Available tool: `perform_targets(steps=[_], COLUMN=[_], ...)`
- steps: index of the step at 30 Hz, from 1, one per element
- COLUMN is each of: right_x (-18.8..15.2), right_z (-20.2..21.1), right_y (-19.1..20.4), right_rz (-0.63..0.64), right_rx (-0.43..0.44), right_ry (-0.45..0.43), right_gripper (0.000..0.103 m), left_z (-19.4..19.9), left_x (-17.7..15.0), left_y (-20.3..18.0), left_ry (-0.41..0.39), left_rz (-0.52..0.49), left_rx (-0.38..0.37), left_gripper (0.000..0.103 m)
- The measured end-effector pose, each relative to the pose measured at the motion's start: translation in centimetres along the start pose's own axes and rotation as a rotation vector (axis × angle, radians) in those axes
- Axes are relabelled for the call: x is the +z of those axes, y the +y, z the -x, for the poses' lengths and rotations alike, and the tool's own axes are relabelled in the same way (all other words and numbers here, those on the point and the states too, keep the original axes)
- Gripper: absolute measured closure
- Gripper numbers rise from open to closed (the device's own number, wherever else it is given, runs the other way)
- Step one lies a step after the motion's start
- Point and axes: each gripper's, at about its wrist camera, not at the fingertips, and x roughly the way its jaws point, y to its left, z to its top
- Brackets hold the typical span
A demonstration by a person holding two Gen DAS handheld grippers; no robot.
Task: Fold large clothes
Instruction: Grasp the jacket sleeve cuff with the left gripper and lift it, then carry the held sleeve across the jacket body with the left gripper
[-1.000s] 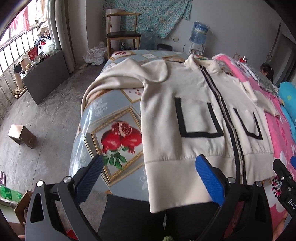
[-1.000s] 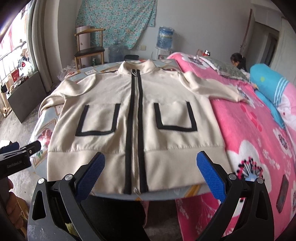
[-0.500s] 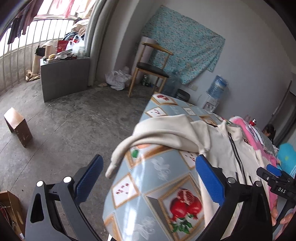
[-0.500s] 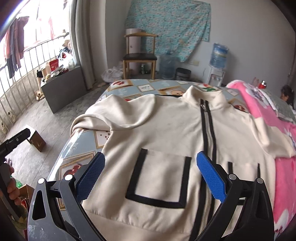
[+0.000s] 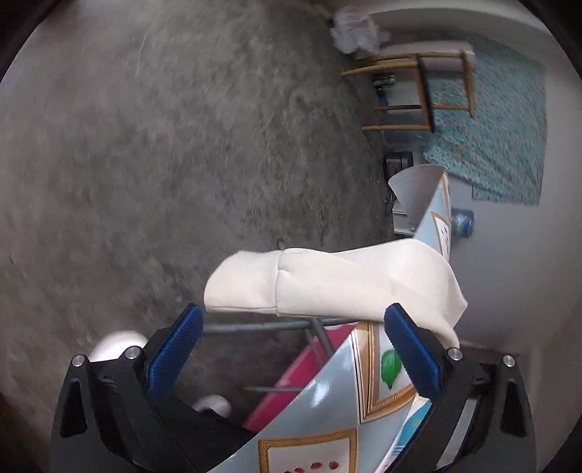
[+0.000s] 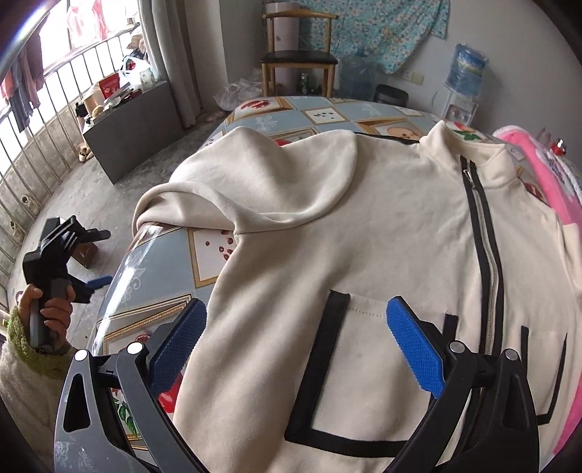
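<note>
The jacket sleeve cuff (image 5: pixel 240 287) hangs just beyond the open left hand-held gripper (image 5: pixel 291 345).

1. A wooden chair (image 6: pixel 299 54) with a dark seat is placed against the far wall.
2. A patterned blue cloth (image 6: pixel 378 25) is hung behind it.
3. A water bottle (image 6: pixel 466 69) is seen at the right.
4. A low grey cabinet (image 6: pixel 134 127) is set beside the railing (image 6: pixel 43 120).
5. The table is covered by a fruit-print tablecloth (image 6: pixel 163 287).

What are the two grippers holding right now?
Nothing. The left gripper is open just short of the sleeve cuff; the right gripper is open above the jacket.
</note>
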Motion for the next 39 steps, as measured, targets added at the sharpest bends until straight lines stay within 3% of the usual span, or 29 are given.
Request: perform_targets(steps=[4, 6, 9, 14, 16, 19, 21, 23, 24, 29, 32, 34, 35, 36, 39], right_x=[0.2, 0.1, 0.0, 0.0, 0.0, -0.2, -0.4, -0.7, -0.8, -1.8, -2.4, -2.8, -3.0, -3.0, -2.8], right_z=[-0.4, -0.5, -0.4, 0.4, 0.9, 1.5, 1.9, 2.4, 2.7, 3.6, 4.1, 4.4, 4.5, 4.5, 4.1], right_y=[0.1, 0.3, 0.5, 0.2, -0.2, -1.2, -1.9, -2.7, -3.2, -5.1, -6.0, -6.3, -6.4, -6.4, -5.8], right_rz=[-0.019, -0.018, -0.013, -0.017, -0.027, -0.054, -0.075, -0.099, -0.114, -0.179, -0.201, -0.205, -0.205, -0.205, -0.188], right_rx=[-0.004, -0.008, -0.014, -0.038, -0.053, -0.074, -0.083, -0.088, -0.088, -0.074, -0.059, -0.050, -0.044, -0.038, -0.004], right_ry=[0.012, 0.014, 0.019, 0.003, -0.005, -0.019, -0.026, -0.036, -0.041, -0.058, -0.065, -0.068, -0.067, -0.065, -0.043], right_gripper=[0.007, 0.007, 0.007, 0.007, 0.007, 0.007, 0.007, 0.007, 0.007, 0.007, 0.007, 0.007, 0.007, 0.007, 0.007], left_z=[-3.8, -5.4, -7.9, -11.9, -12.2, -11.1, -9.9, -7.9, -7.2, -0.2, 2.2, 2.2, 1.7, 1.3, -1.3], left_x=[1.2, 1.2, 1.3, 2.1, 2.5, 3.4, 4.5, 5.9, 6.3, 8.3, 8.1, 7.4, 6.8, 6.4, 4.4], left_y=[6.0, 7.9, 10.0, 10.9, 11.3, 11.4, 10.5, 8.9, 8.2, 1.6, -0.1, 0.6, 1.4, 2.1, 4.7], left_ry=[0.089, 0.124, 0.160, 0.224, 0.198, 0.132, 0.100, 0.060, 0.042, -0.121, -0.132, -0.076, -0.037, -0.008, 0.096], left_rz=[0.326, 0.423, 0.559, 0.632, 0.657, 0.665, 0.618, 0.526, 0.489, 0.252, 0.229, 0.271, 0.308, 0.344, 0.456], left_rx=[-0.098, -0.165, -0.197, -0.243, -0.235, -0.182, -0.123, -0.065, -0.047, 0.034, 0.064, 0.056, 0.036, 0.008, -0.066], left_gripper=[0.005, 0.005, 0.005, 0.005, 0.007, 0.039, 0.076, 0.100, 0.103, 0.103, 0.100, 0.068, 0.035, 0.024, 0.021])
